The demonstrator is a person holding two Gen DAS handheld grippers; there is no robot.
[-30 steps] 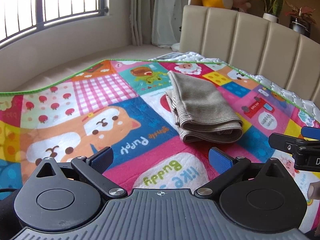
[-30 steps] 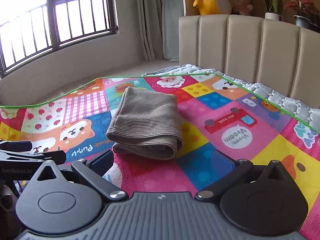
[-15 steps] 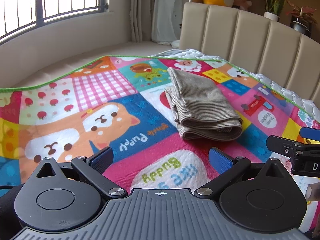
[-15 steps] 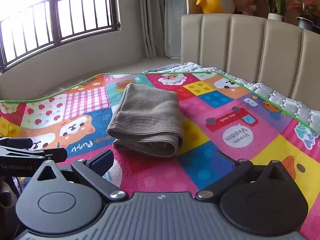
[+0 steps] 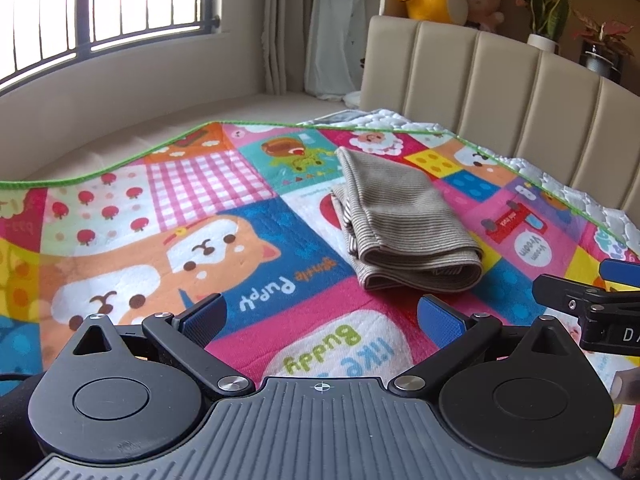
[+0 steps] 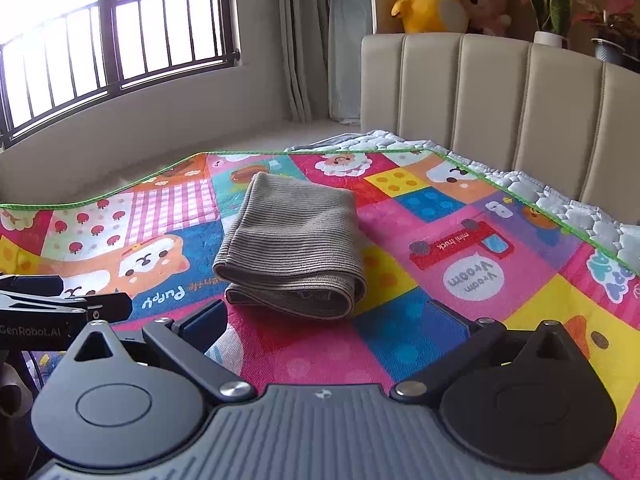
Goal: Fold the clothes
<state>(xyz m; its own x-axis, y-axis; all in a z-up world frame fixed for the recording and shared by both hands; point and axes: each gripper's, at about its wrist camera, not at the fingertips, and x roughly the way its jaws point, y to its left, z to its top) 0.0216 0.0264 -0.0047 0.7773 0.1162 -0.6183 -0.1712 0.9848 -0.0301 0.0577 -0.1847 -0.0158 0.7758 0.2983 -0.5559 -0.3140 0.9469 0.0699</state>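
The supporting surface is a bed (image 5: 568, 196) with a white quilted cover, exposed along its edge at two to three o'clock beside the beige padded headboard (image 5: 500, 92). Directly on the cover lies a colourful cartoon-print mat (image 5: 224, 240) with green edging, spanning most of the surface. On the mat, slightly toward one o'clock of centre in the left wrist view, rests one folded taupe ribbed garment (image 5: 404, 220), lying flat in several layers, its folded edge facing the camera. In the right wrist view the same garment (image 6: 296, 248) sits near centre, toward eleven o'clock, wholly within the mat (image 6: 500, 280).
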